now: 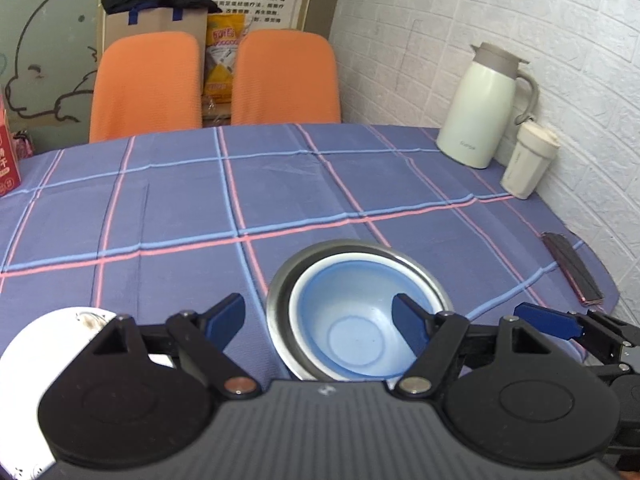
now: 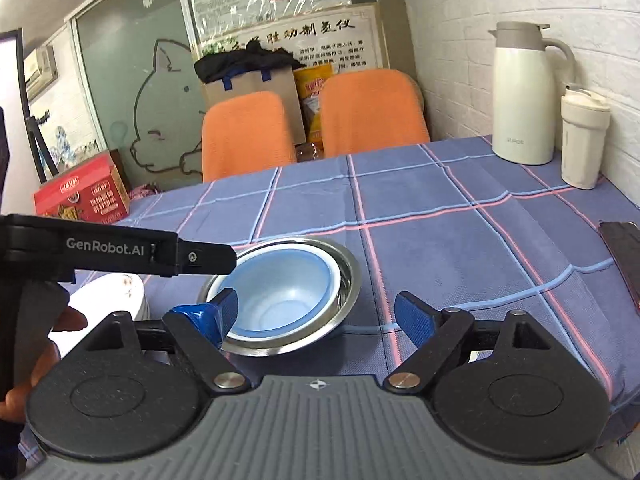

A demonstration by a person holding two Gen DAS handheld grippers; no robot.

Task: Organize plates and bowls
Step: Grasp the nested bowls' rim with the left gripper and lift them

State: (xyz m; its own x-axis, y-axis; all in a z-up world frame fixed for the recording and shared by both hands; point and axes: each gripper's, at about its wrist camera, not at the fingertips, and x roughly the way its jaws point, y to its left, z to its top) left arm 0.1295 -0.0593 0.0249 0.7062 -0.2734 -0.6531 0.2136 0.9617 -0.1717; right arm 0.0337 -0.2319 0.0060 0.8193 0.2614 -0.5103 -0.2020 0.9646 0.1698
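Observation:
A blue bowl [image 1: 352,320] sits nested inside a steel bowl [image 1: 280,280] on the checked tablecloth, near the front edge. It shows in the right wrist view too, blue bowl [image 2: 284,292] in steel bowl [image 2: 348,276]. A white plate [image 1: 40,344] lies to the left of the bowls, also in the right wrist view [image 2: 108,296]. My left gripper [image 1: 320,322] is open and empty, just above the bowls' near rim. My right gripper [image 2: 320,314] is open and empty, its left finger over the bowls' near rim. The left gripper's body [image 2: 120,252] crosses the right wrist view.
A white thermos jug [image 1: 480,108] and a cream tumbler [image 1: 528,160] stand at the back right by the brick wall. A dark phone [image 1: 572,268] lies at the right table edge. A red carton [image 2: 80,196] stands at the far left. Two orange chairs [image 1: 216,84] are behind the table.

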